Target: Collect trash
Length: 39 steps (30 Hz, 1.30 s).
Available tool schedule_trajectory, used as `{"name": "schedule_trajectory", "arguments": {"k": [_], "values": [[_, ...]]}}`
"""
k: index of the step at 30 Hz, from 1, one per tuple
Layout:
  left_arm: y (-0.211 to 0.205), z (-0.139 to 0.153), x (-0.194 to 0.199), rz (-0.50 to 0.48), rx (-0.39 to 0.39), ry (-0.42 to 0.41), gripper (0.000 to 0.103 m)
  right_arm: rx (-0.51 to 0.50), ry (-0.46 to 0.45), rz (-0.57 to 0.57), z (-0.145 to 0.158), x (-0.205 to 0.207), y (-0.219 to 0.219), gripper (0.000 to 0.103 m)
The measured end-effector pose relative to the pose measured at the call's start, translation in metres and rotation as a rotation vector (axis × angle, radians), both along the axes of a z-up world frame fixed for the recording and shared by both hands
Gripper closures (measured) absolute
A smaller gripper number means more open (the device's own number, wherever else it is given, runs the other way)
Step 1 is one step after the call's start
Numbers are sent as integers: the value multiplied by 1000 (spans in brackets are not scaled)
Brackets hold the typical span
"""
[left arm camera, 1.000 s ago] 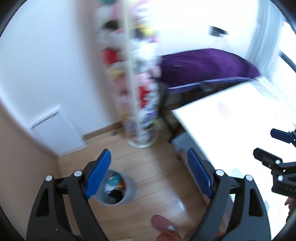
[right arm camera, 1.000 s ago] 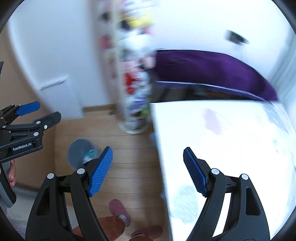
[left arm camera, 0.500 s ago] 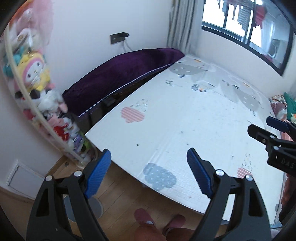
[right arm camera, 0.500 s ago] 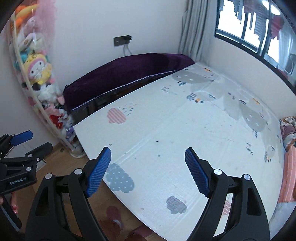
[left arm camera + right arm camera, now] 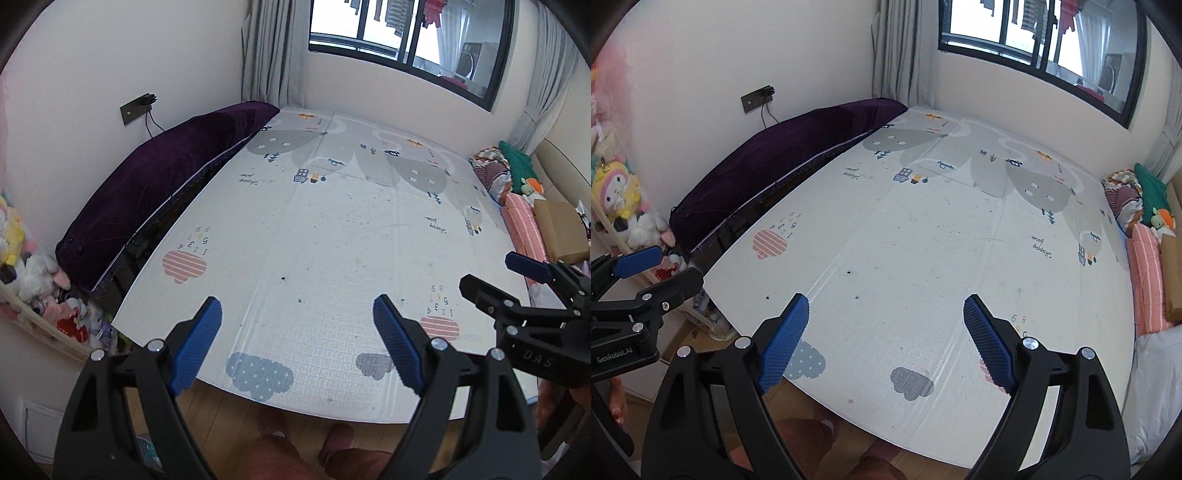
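Observation:
My left gripper [image 5: 297, 343] is open and empty, held above the near edge of a large white play mat [image 5: 332, 229] printed with clouds and numbers. My right gripper [image 5: 886, 341] is open and empty over the same mat [image 5: 942, 240]. Each gripper shows at the edge of the other's view: the right one [image 5: 532, 284] at the left wrist view's right edge, the left one [image 5: 642, 273] at the right wrist view's left edge. Small dark specks lie scattered on the mat. A sliver of the grey trash bin [image 5: 149, 448] shows at the bottom left. No clear piece of trash is visible.
A purple cushion [image 5: 162, 192] runs along the left wall. A net of plush toys [image 5: 40, 288] hangs at the left. Folded bedding and a cardboard box [image 5: 557, 229] line the right side. A window [image 5: 406, 40] is at the back. Wooden floor [image 5: 236, 410] and slippered feet are below.
Both grippers swung up and to the right, from the trash bin and wooden floor to face the whole play mat and the window. Both stayed open.

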<state>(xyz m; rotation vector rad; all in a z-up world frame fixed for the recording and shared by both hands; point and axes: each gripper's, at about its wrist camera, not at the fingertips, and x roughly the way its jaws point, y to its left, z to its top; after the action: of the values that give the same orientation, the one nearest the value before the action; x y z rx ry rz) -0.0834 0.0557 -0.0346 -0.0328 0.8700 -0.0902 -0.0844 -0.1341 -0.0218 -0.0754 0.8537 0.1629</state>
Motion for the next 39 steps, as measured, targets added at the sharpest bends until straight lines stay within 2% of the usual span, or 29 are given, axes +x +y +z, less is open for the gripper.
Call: {"name": "schedule_trajectory", "arguments": {"k": [3, 10, 13, 21, 28, 39], "values": [[8, 3, 10, -35, -4, 8, 19, 14, -8, -55, 2, 1, 6, 20], [29, 14, 30, -55, -19, -14, 19, 3, -58, -94, 10, 7, 30, 20], [30, 17, 34, -41, 5, -27, 19, 2, -60, -85, 13, 11, 35, 20], [32, 20, 40, 7, -20, -28, 19, -8, -71, -35, 21, 27, 38, 20], [33, 23, 44, 41, -12, -31, 19, 3, -77, -1, 25, 42, 36, 20], [23, 25, 49, 35, 9, -32, 19, 15, -76, 9, 28, 51, 31, 20]]}}
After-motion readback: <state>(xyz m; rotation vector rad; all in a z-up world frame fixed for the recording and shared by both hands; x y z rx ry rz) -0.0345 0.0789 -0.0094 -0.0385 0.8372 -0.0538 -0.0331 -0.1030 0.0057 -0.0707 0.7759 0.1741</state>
